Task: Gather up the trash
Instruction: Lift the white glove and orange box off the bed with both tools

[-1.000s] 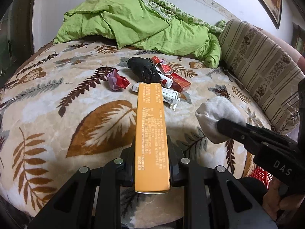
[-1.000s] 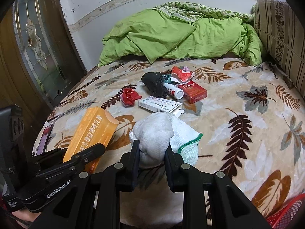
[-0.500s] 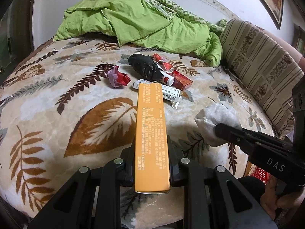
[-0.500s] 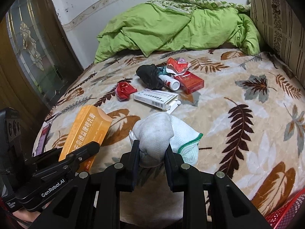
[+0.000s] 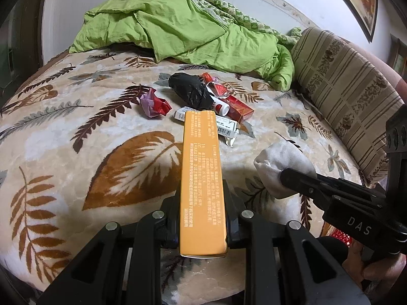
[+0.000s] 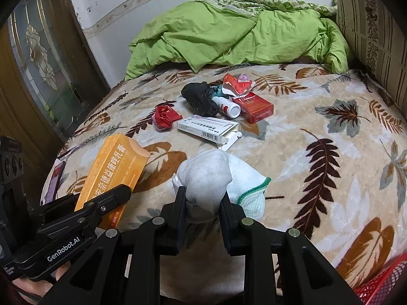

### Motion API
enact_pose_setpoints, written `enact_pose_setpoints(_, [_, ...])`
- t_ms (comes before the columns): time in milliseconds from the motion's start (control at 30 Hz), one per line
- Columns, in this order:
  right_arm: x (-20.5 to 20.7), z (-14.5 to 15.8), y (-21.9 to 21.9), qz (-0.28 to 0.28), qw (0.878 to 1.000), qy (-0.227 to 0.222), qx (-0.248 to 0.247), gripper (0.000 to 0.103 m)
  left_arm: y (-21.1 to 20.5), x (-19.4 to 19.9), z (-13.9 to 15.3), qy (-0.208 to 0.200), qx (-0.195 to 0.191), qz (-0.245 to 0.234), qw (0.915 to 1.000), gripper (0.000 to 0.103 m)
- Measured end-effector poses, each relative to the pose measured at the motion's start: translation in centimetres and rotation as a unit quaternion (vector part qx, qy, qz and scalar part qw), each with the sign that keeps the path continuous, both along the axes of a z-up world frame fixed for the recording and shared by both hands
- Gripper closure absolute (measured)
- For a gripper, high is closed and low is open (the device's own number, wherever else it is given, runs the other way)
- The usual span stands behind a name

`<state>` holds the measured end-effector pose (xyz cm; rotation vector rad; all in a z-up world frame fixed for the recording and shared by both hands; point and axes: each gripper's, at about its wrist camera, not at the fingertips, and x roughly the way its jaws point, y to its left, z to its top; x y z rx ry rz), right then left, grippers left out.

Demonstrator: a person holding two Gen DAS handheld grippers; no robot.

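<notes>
My left gripper [image 5: 202, 198] is shut on a long orange carton [image 5: 202, 178], held above the bed's near edge; it also shows in the right wrist view [image 6: 114, 175]. My right gripper [image 6: 202, 195] is shut on a white balled sock with a green cuff [image 6: 216, 180], seen from the left wrist view [image 5: 279, 167] at the right. On the leaf-patterned blanket [image 6: 318, 165] lie a black bag [image 6: 199, 97], a red crumpled wrapper [image 6: 165, 117], a white box [image 6: 209, 127], a white bottle [image 6: 227, 106] and a red pack [image 6: 255, 108].
A green duvet [image 6: 229, 33] is heaped at the bed's far side. A striped cushion [image 5: 348, 89] runs along the right. A red mesh basket [image 6: 381, 287] sits low at the right, beside the bed. A phone [image 6: 54, 180] lies at the bed's left edge.
Both grippers, still holding the carton and the sock, have drawn back slightly from the trash pile and lifted; the pile sits a little farther off in both views.
</notes>
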<state>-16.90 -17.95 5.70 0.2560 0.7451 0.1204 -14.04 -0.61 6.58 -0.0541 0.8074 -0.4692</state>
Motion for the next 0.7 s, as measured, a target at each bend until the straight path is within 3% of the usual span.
enact_pose_setpoints(700, [-2.9,2.7,-1.5,-0.012,0.999,-0.025,0.032,0.078,-1.7,-1.6,2.3,0.001,-0.025,-0.036,0.9991,0.08])
